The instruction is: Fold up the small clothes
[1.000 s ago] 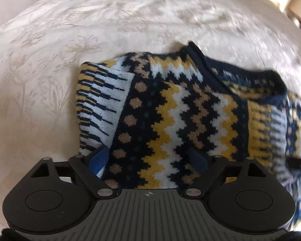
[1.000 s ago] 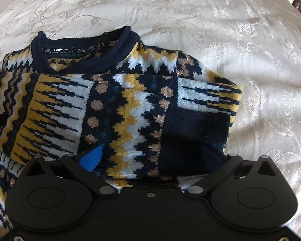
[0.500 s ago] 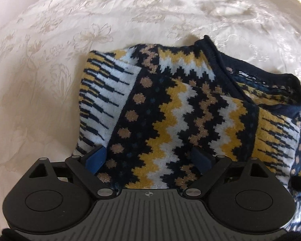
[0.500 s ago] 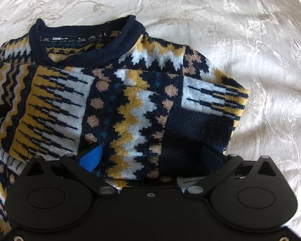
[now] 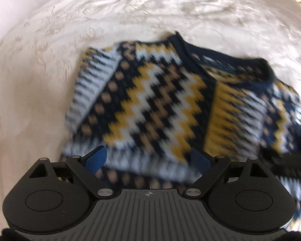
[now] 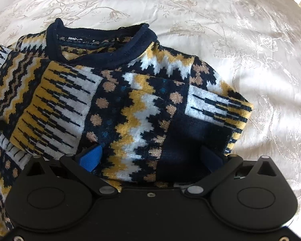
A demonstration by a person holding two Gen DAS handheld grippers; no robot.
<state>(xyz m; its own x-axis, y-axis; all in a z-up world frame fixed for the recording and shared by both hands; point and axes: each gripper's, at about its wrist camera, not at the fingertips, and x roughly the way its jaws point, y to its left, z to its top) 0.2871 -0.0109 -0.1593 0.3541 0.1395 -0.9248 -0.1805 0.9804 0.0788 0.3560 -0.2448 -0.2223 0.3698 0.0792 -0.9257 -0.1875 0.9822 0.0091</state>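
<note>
Left tool (image 5: 148,158) has lifted off the sweater (image 5: 160,100)

The sweater (image 6: 130,108) is knitted in navy with zigzag bands of mustard yellow and white, rows of tan dots, a few teal flecks and spiky white-and-yellow stripes; its neckband (image 6: 118,57) is plain navy. The bedspread (image 6: 240,30) under it is cream with a pale floral damask pattern
</note>
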